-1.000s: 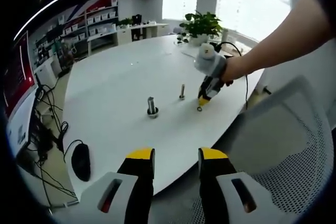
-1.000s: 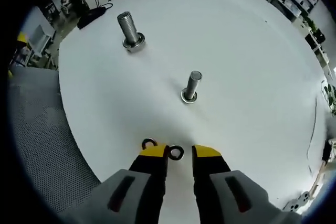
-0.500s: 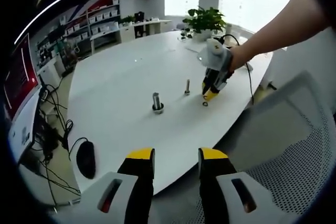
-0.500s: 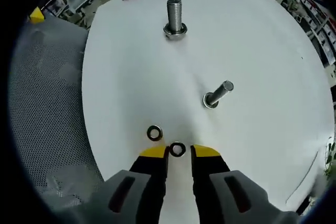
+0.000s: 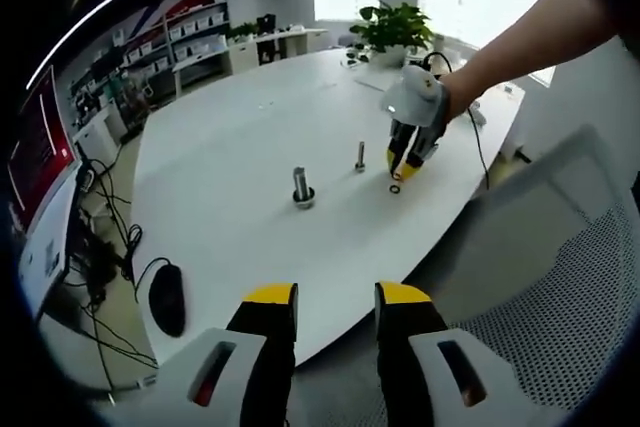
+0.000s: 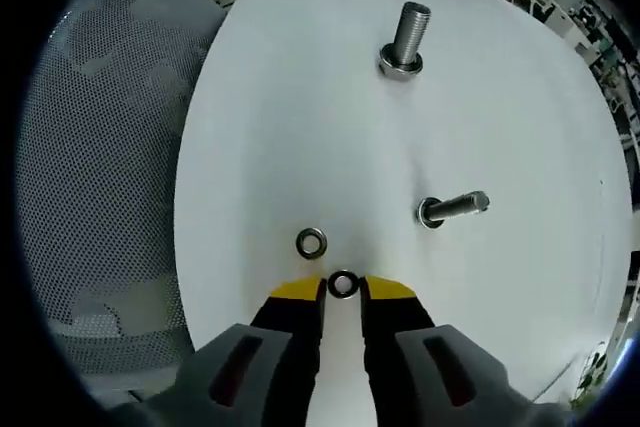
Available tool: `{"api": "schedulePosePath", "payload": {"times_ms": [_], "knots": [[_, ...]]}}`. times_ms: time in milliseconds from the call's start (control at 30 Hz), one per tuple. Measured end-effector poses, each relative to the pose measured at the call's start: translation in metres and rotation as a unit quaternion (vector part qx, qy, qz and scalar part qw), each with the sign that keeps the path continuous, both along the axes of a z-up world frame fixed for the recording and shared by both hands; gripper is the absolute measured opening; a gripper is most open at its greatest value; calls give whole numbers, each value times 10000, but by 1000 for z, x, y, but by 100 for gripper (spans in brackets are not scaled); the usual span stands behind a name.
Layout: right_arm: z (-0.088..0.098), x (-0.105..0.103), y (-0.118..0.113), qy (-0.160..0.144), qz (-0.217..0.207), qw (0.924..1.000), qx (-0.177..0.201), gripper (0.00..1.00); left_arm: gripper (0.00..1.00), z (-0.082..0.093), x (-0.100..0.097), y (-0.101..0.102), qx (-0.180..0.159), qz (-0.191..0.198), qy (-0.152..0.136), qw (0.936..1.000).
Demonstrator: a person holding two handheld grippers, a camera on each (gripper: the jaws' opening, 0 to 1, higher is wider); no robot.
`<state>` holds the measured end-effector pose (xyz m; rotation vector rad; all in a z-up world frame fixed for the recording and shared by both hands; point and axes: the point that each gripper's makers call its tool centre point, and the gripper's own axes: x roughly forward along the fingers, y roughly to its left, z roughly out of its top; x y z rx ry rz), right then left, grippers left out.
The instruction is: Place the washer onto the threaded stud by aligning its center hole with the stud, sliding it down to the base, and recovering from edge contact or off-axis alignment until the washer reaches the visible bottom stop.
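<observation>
My right gripper (image 6: 343, 289) points down at the white table (image 6: 300, 127), its yellow fingertips (image 6: 298, 292) closed in on a small steel washer (image 6: 342, 284) that lies flat between them. A second washer (image 6: 312, 243) rests loose just beyond. The thin threaded stud (image 6: 452, 209) stands to the right, the thick stud (image 6: 405, 42) farther off. In the left gripper view, my left gripper (image 5: 335, 297) hangs open with nothing in it off the near table edge. Across the table a hand holds the right gripper (image 5: 408, 155) beside the thin stud (image 5: 360, 155), with a washer (image 5: 396, 188) at its tip.
A grey mesh chair (image 6: 100, 177) sits close to the table edge by the washers. A black mouse (image 5: 166, 299) and cables lie at the left end of the table. The thick stud (image 5: 303, 187) stands mid-table, with a potted plant (image 5: 395, 25) at the far end.
The right gripper's jaws have narrowed around the washer, and its view has rolled, so the studs appear shifted right. The left gripper stays open and has drifted slightly.
</observation>
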<state>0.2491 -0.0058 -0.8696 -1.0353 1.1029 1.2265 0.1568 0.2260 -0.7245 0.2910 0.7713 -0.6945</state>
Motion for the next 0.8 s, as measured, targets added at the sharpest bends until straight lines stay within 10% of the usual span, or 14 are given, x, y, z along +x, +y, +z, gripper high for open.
{"api": "schedulePosePath", "payload": {"times_ms": [233, 800], "knots": [[1, -5, -2, 131, 1256, 9917, -224, 19, 29, -6, -2, 2, 118, -20, 106, 9999], [1, -3, -1, -96, 834, 9965, -62, 16, 29, -4, 4, 10, 257, 209, -8, 9995]]}}
